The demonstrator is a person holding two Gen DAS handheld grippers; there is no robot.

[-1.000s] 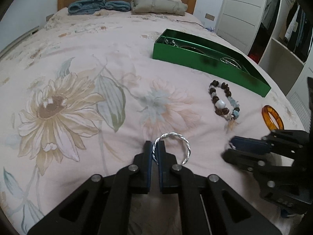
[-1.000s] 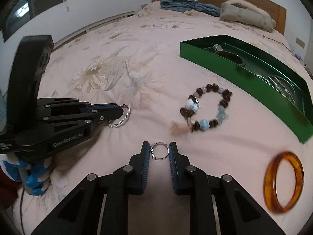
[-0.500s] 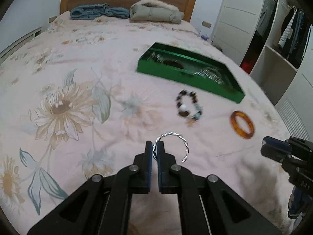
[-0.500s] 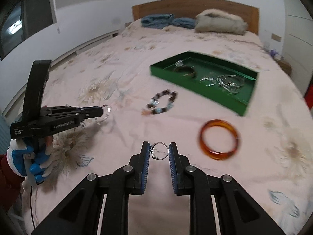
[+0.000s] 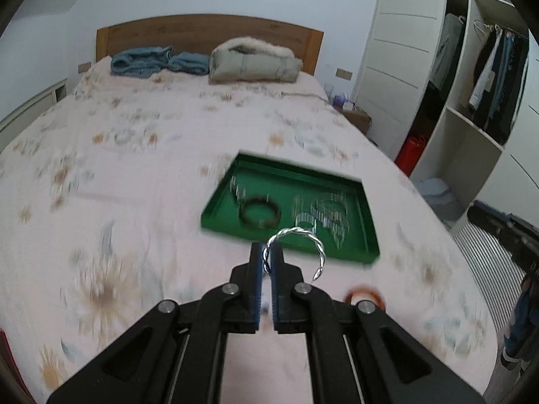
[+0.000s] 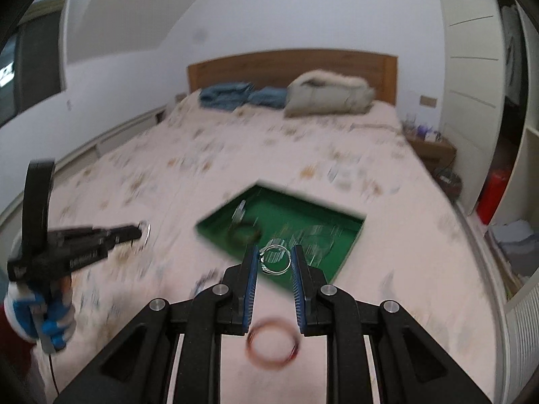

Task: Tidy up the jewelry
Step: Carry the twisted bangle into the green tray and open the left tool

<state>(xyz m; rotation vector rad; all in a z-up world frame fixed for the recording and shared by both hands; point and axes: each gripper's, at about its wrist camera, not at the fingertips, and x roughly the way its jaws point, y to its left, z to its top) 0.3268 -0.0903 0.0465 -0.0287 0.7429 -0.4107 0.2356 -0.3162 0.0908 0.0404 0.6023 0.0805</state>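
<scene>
- Left tool (image 5: 267,256) was clamped on a twisted silver bangle (image 5: 305,235).
- Right tool (image 6: 275,262) gripped a thin metal ring (image 6: 277,260).
- A rectangular green tray (image 5: 219,202) lay on the floral bed (image 5: 134,155).

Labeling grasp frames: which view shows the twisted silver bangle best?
Left wrist view: the twisted silver bangle sits sharp and close, clamped in the left gripper, open ends visible. Right wrist view shows only a small blurred glint at that gripper's tip.
</scene>
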